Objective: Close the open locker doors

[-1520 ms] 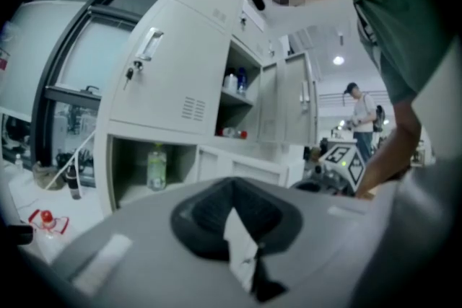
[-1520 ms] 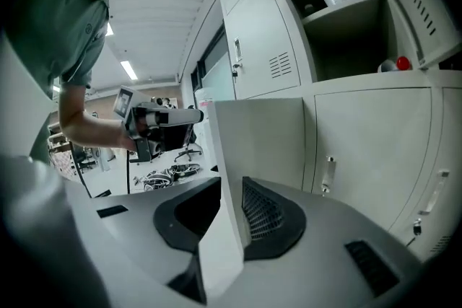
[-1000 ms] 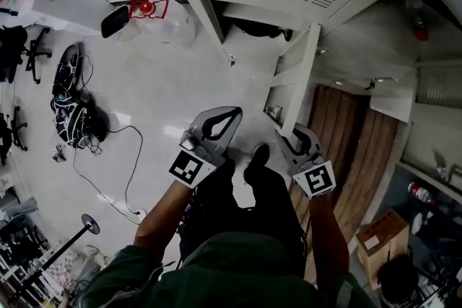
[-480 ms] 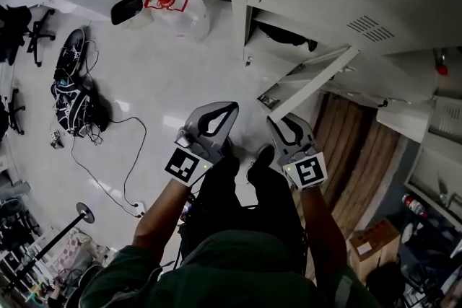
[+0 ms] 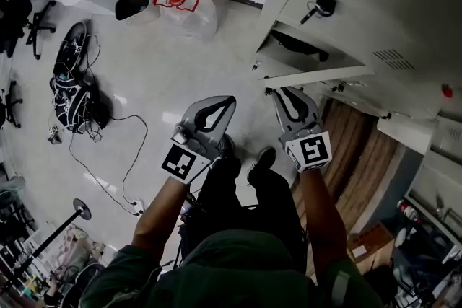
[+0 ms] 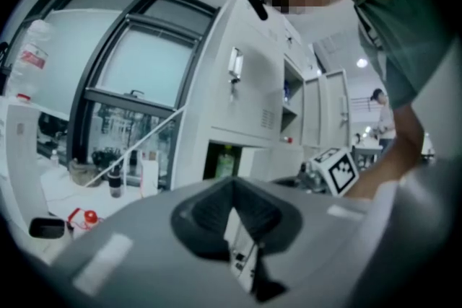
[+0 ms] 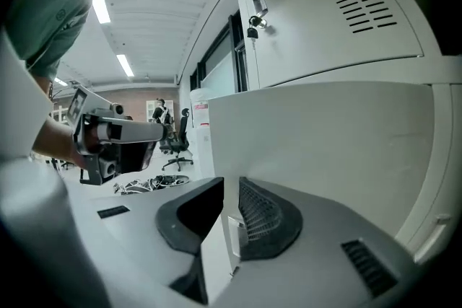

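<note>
**Head view with both gripper views.** A bank of pale grey metal lockers (image 5: 361,18) fills the upper right. An upper locker door with vent slots (image 7: 346,18) lies flush with the bank, a bunch of dark keys (image 5: 320,6) hanging from its lock. Directly below it, the open pale grey locker door (image 5: 325,74) stands out from the front of the bank. From above it is seen edge-on as a thin bar, with the dark opening of its compartment (image 5: 292,42) behind it.

The right gripper (image 5: 289,92) is at the free edge of this door. In the right gripper view the white panel runs down into the narrow gap between the fingers (image 7: 263,216), which are closed on the door's edge, one pad on each face.

The left gripper (image 5: 228,103) is held beside the right one over the glossy white floor (image 5: 144,61), apart from the door. Its fingers meet at the tips in a closed loop and hold nothing.

The person's dark-trousered legs (image 5: 245,184) show below the grippers. Further left on the floor lie a black bag with trailing cables (image 5: 72,101) and a clear plastic bag with a red object inside (image 5: 184,7).
</note>
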The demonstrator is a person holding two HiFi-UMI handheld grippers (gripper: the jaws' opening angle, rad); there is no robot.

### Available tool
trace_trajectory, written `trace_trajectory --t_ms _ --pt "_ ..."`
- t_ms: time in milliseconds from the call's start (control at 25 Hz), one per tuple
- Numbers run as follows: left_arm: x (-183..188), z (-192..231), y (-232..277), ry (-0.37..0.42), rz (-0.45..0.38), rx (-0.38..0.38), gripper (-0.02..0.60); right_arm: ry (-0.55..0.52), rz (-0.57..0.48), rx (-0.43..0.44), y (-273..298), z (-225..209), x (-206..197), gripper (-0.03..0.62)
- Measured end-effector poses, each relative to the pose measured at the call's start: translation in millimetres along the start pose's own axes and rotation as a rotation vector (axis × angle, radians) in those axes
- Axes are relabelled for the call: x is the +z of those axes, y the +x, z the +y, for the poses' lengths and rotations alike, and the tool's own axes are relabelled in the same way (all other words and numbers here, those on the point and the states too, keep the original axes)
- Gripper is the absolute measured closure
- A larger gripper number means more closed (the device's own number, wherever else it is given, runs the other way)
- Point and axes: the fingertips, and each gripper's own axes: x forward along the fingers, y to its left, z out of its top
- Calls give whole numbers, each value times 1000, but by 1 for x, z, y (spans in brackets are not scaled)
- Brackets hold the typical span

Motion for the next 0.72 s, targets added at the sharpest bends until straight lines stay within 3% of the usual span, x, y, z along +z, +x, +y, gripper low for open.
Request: trace_trajectory --t_ms 680,720 --pt "28 29 -20 20 -11 45 583 11 -15 -146 71 -77 47 536" --pt "32 29 -20 25 -14 45 583 10 -7 -140 74 -79 47 561"
